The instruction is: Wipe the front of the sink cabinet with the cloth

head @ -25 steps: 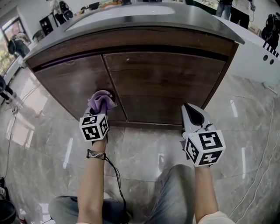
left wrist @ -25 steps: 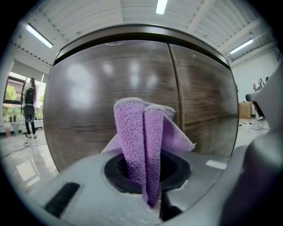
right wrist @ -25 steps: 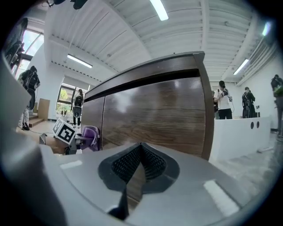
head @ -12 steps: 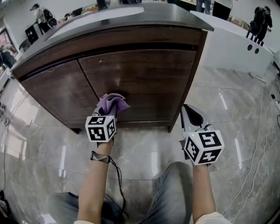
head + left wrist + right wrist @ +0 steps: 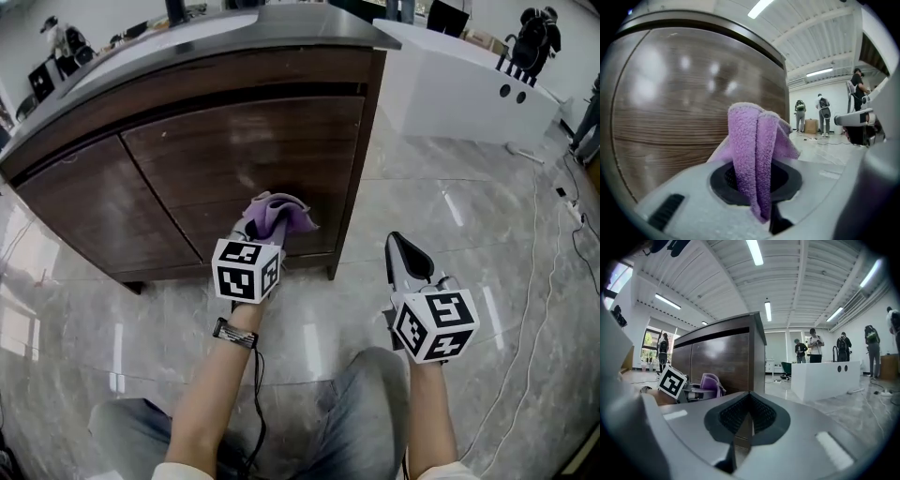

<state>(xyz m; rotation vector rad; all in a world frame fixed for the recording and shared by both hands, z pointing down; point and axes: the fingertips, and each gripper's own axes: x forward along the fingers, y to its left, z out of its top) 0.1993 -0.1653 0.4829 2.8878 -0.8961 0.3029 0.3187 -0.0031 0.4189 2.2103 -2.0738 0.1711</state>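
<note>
The dark wood sink cabinet (image 5: 225, 150) stands ahead under a grey counter. My left gripper (image 5: 270, 220) is shut on a purple cloth (image 5: 278, 214), which is bunched against the lower right part of the right-hand door. In the left gripper view the cloth (image 5: 757, 154) stands up between the closed jaws, right at the wood panel (image 5: 679, 108). My right gripper (image 5: 401, 246) hangs over the floor to the right of the cabinet, shut and holding nothing. From the right gripper view the cabinet's right corner (image 5: 754, 357) and the cloth (image 5: 711, 382) show to the left.
Glossy grey tiled floor (image 5: 450, 216) lies around the cabinet. A white counter (image 5: 469, 94) stands at the back right, with cables (image 5: 539, 234) on the floor at the right. People stand in the background (image 5: 813, 350). My knees (image 5: 366, 394) are below the grippers.
The left gripper and cloth have slid rightward across the cabinet front, from near the door seam to the right door's outer edge. The right gripper has kept its place beside it.
</note>
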